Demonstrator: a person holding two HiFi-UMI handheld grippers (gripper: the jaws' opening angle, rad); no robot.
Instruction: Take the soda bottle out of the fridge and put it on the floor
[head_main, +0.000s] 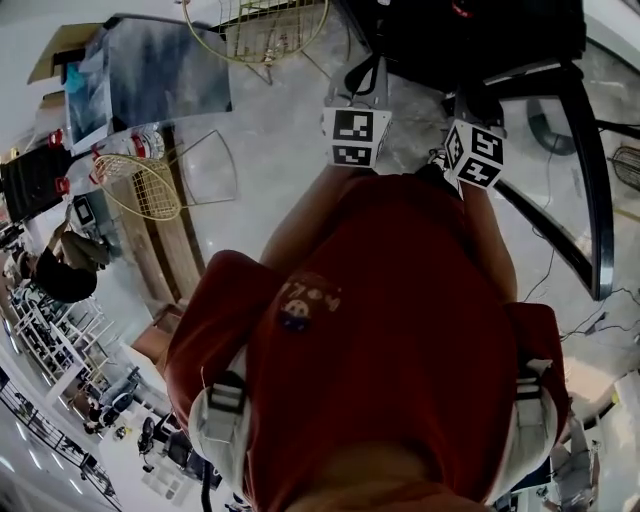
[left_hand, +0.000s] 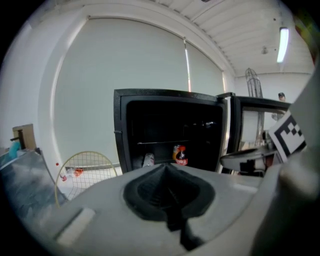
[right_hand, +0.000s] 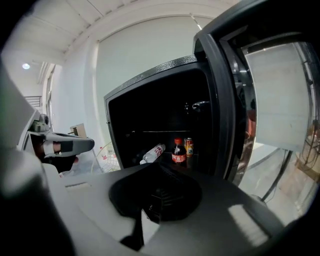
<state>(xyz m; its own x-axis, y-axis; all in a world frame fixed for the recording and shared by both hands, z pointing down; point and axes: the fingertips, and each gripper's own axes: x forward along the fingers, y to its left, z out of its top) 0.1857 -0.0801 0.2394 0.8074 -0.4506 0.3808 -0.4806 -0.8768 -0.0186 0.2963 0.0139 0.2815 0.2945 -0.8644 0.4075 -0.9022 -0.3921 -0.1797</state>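
Soda bottle (right_hand: 179, 151), dark and red-capped, stands inside boxy black fridge (right_hand: 160, 110).

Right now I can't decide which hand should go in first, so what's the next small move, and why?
Probably open the right gripper and ease it toward the soda bottle. Its jaws are together with nothing between them. The fridge is open, and the bottle stands upright inside, almost straight ahead in the right gripper view, with a can close beside it.
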